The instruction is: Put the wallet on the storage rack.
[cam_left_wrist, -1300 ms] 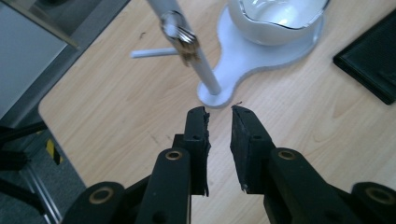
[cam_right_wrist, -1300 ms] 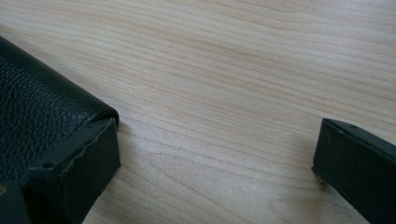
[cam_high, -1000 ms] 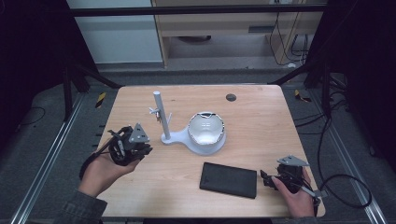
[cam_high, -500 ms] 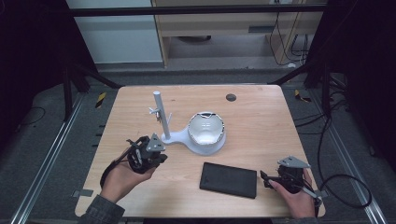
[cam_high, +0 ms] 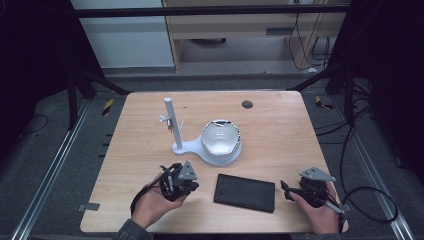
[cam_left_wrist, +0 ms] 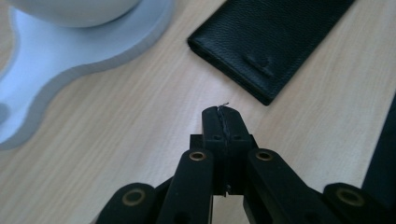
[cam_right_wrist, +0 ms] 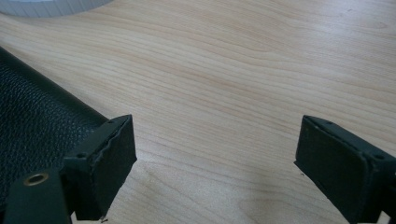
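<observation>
We watch the left gripper (cam_high: 192, 181) slide in along the worktop's (cam_high: 280, 130) near edge, fingers pressed together, toward the black wallet (cam_high: 244, 192); right gripper (cam_high: 286, 191) waits, fingers wide.

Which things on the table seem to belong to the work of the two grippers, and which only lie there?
Likely in the work:
black wallet, between both grippers
left gripper, jaws shut
right gripper, jaws open

Only lying there:
white stand with bowl
dark round spot at the table's far edge
</observation>
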`<move>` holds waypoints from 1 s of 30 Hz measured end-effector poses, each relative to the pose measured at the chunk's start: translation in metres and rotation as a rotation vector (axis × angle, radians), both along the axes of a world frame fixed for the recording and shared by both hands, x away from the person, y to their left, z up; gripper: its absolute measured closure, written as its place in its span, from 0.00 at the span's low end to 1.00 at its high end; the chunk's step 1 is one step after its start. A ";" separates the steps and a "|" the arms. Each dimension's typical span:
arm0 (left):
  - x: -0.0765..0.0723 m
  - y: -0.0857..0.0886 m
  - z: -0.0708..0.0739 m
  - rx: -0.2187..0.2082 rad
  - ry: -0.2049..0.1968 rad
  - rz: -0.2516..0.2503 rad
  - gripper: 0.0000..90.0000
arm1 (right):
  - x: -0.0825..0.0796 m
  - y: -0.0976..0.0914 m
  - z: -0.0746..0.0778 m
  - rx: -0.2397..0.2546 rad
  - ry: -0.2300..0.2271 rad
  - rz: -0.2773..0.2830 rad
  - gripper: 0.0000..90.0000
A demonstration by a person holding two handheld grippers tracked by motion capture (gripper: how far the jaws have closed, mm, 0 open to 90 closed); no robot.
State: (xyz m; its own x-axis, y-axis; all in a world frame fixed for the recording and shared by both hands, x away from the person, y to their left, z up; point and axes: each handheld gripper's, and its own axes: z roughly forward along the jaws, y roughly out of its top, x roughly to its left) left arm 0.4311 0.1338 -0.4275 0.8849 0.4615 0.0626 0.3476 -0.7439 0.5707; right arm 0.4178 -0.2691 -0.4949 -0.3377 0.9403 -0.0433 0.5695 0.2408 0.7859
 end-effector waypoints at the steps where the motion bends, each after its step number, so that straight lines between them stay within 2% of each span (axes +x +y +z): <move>1: -0.001 -0.001 -0.001 -0.005 0.005 -0.002 1.00 | 0.000 0.001 0.000 -0.003 0.000 0.002 0.14; 2: -0.003 -0.003 -0.004 -0.019 0.016 -0.007 1.00 | 0.000 0.001 0.000 -0.005 0.003 0.005 0.14; 8: -0.009 -0.012 -0.019 -0.026 0.040 -0.025 1.00 | 0.001 0.003 -0.001 -0.013 0.005 0.019 0.15; 17: -0.012 -0.024 -0.031 0.001 0.060 -0.068 1.00 | 0.001 0.003 -0.001 -0.007 0.018 0.023 0.18; 20: -0.011 -0.028 -0.036 0.015 0.072 -0.077 1.00 | 0.002 0.002 -0.001 -0.009 0.025 0.019 0.17; 22: -0.011 -0.032 -0.040 0.039 0.079 -0.090 1.00 | 0.001 0.002 -0.001 -0.009 0.019 0.019 0.17; 30: -0.009 -0.036 -0.045 0.065 0.080 -0.088 1.00 | 0.001 0.002 -0.001 -0.006 0.020 0.020 0.17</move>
State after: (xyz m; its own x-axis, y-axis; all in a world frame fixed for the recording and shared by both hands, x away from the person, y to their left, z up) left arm 0.4226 0.0976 -0.4722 0.9251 0.3792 0.0172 0.3221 -0.8082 0.4930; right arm 0.4192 -0.2674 -0.4958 -0.3576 0.9329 -0.0421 0.5800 0.2572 0.7729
